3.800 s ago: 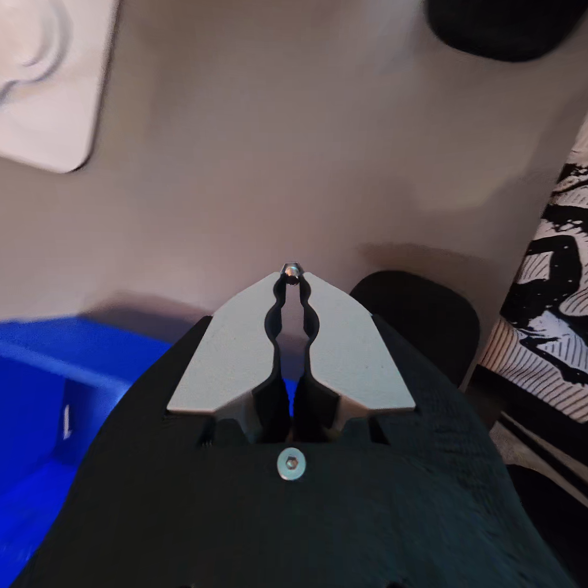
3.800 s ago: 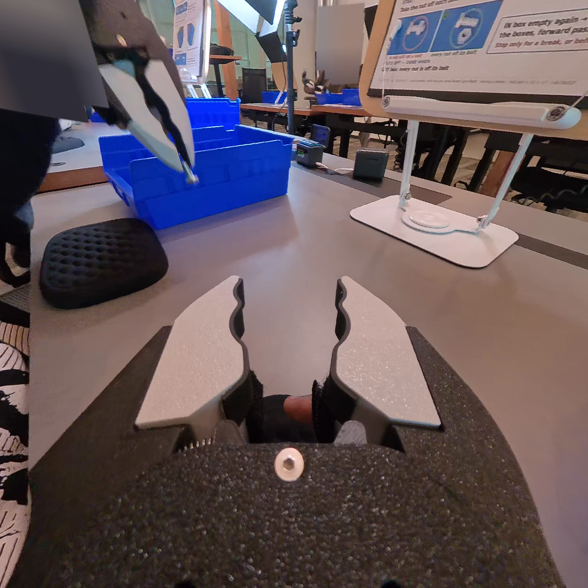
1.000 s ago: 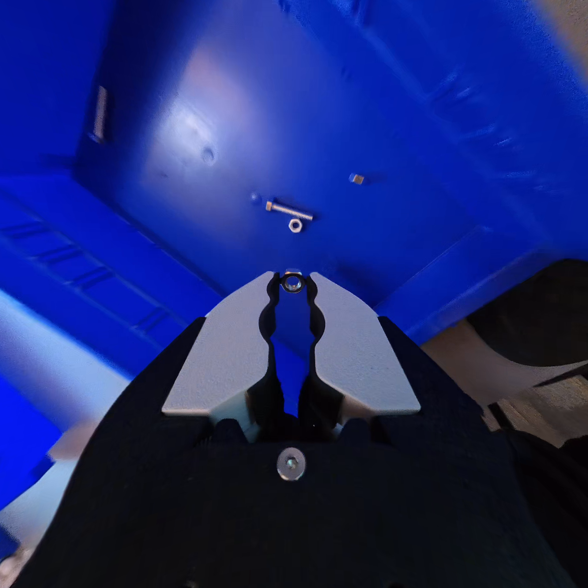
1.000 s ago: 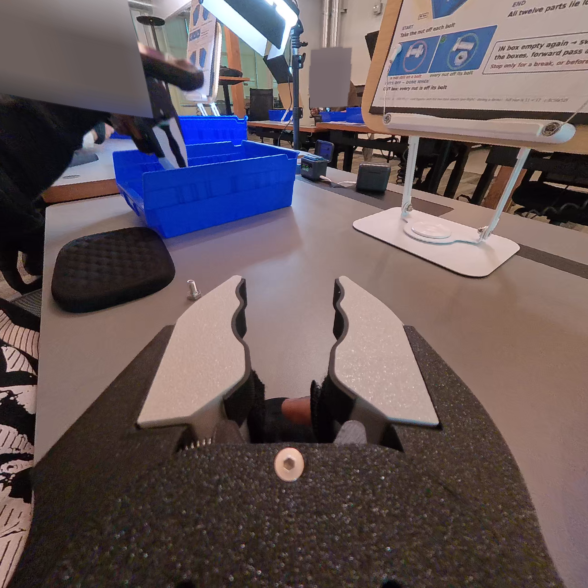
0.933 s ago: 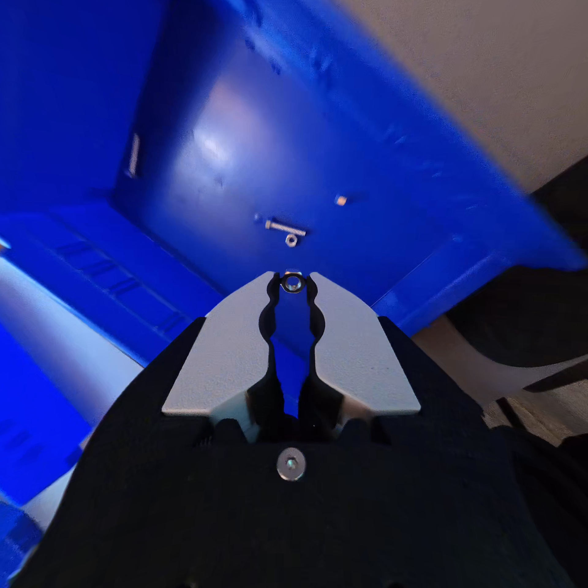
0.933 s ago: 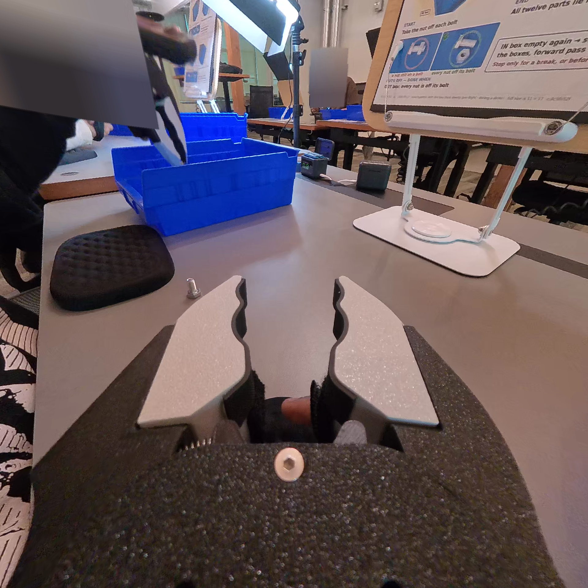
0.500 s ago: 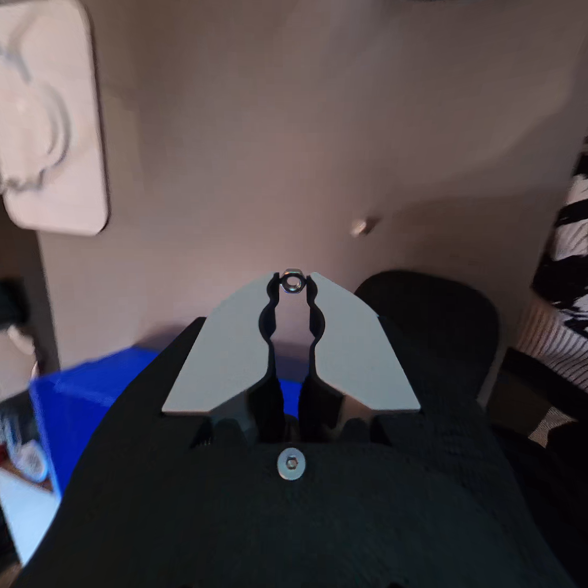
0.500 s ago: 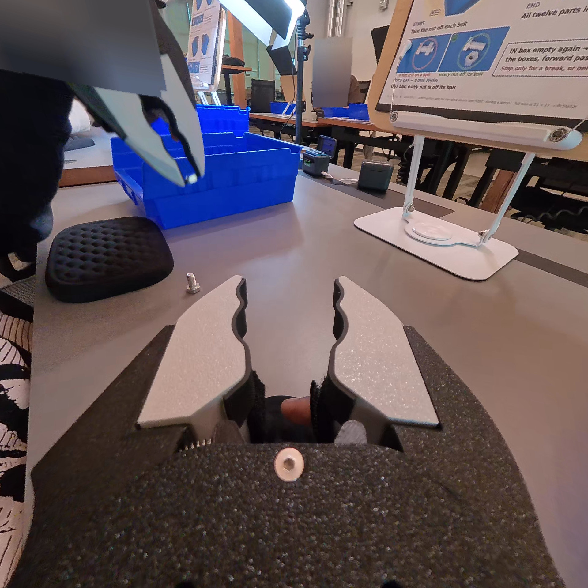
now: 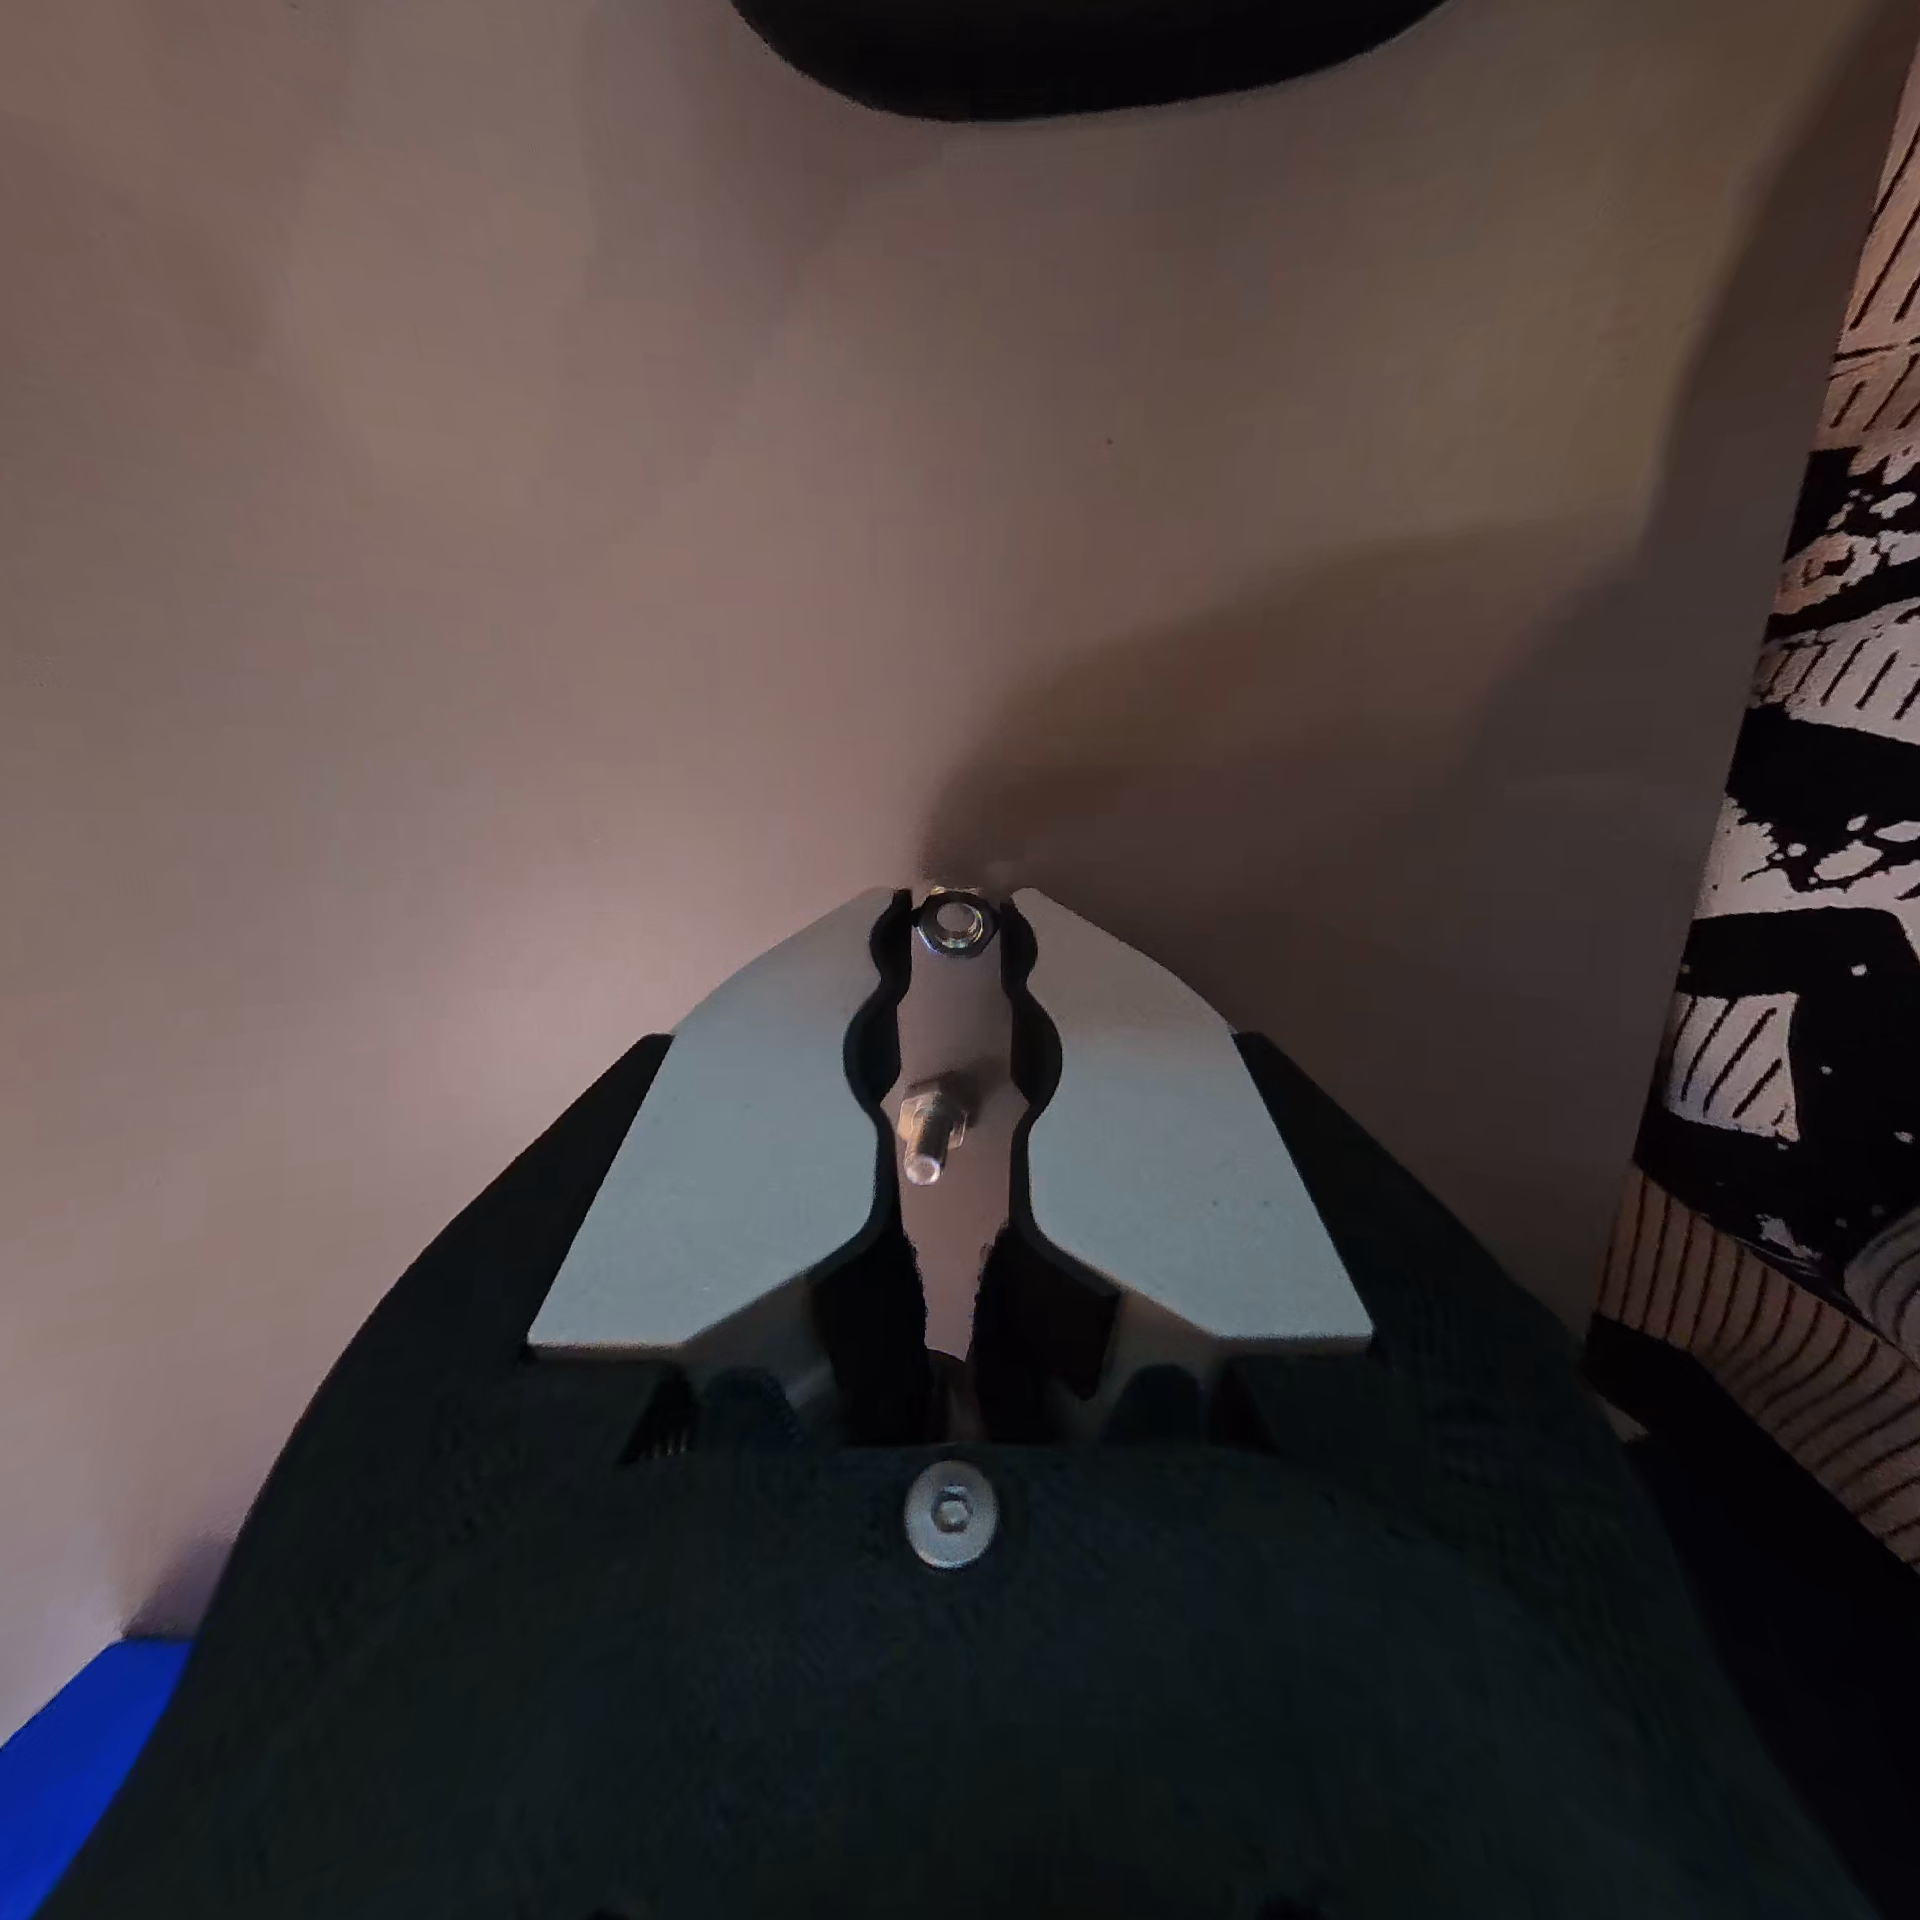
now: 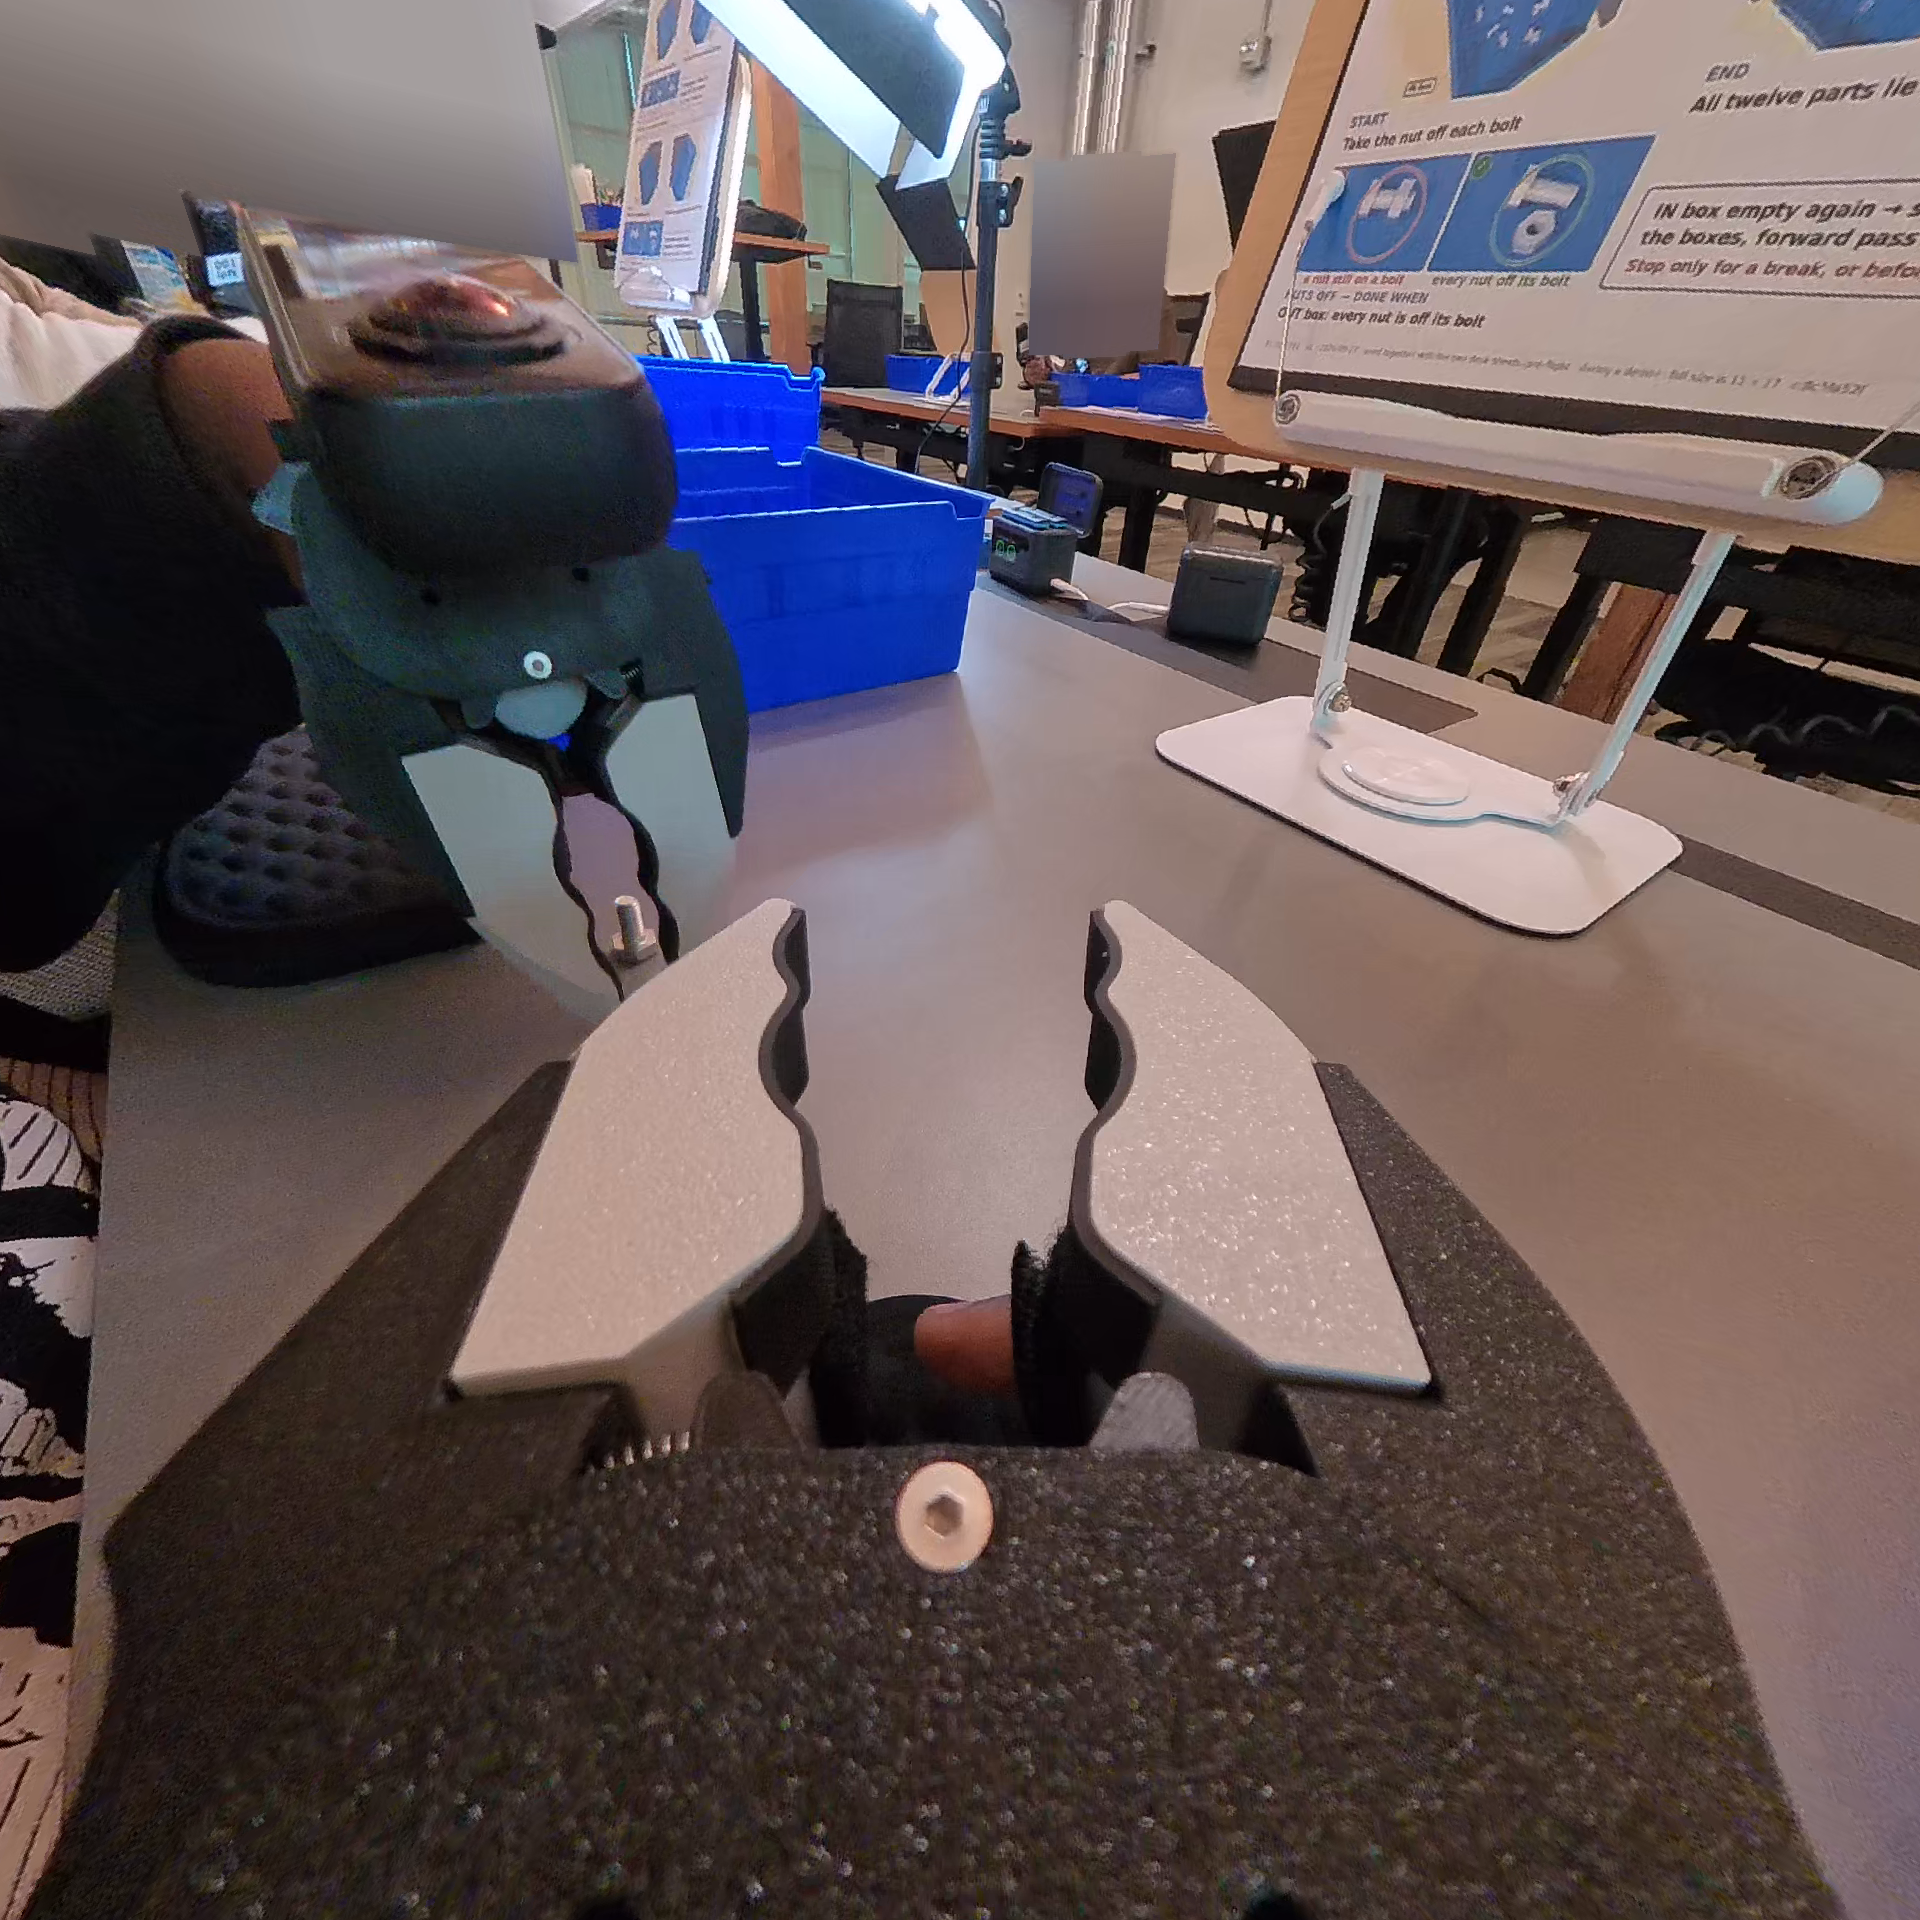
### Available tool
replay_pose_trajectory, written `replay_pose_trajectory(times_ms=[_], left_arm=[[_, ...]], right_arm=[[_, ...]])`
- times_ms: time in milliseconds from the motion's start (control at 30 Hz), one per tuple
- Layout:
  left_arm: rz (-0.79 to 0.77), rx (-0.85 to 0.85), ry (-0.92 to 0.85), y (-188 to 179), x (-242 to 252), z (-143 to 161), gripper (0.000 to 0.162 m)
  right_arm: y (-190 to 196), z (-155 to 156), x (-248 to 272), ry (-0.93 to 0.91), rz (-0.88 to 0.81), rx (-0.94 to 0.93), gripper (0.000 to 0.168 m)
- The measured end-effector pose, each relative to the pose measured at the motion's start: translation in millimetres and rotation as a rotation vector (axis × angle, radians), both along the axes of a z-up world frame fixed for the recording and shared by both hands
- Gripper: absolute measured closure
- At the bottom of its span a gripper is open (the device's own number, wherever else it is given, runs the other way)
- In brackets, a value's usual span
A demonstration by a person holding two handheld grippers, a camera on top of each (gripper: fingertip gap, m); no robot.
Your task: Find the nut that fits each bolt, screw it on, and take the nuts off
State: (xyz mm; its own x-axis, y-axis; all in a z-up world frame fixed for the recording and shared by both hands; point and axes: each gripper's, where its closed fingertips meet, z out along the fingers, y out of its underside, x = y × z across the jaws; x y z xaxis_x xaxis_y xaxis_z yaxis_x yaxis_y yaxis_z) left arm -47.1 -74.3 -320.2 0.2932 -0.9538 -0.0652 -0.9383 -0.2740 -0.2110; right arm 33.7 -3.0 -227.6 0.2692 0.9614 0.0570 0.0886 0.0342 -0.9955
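Left claw point(image 9: 957, 906) pinching nut point(image 9: 956, 924) flat at its tips, just beyond upright bolt point(image 9: 928, 1129) on surface point(image 9: 520, 520), likely for threading. Right claw point(image 10: 943, 961) spread, empty, near bolt, probably to grip it.

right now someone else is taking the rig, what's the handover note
Left gripper: shut on a nut, low over the table, just past the bolt.
Right gripper: open, empty, hovering in front of the bolt.
Bolt stands head down on the table beside the black pad. Blue bin sits behind it.
Done: nut fetched.
Left: try the nut on the bolt, screw it on, then take it off.
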Motion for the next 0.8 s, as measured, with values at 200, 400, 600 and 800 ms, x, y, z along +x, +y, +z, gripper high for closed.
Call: replay_pose_trajectory(times_ms=[200,400,600,800], left_arm=[[-0.005,-0.020,-0.012,-2.0,3.7,-5.1,0.145],[0.017,-0.003,-0.078,-0.6,4.9,2.7,0.142],[0.145,0.044,-0.211,-4.0,-26.4,26.9,0.131],[0.247,0.059,-0.226,-17.0,-57.2,15.9,0.131]], right_arm=[[0.3,-0.3,-0.3,-0.002,0.000,-0.002,0.117],[0.6,-0.3,-0.4,0.000,0.000,-0.006,0.117],[1.0,-0.7,-0.6,-0.001,0.001,-0.010,0.117],[-0.9,-5.2,-5.1,-0.048,0.018,-0.013,0.117]])
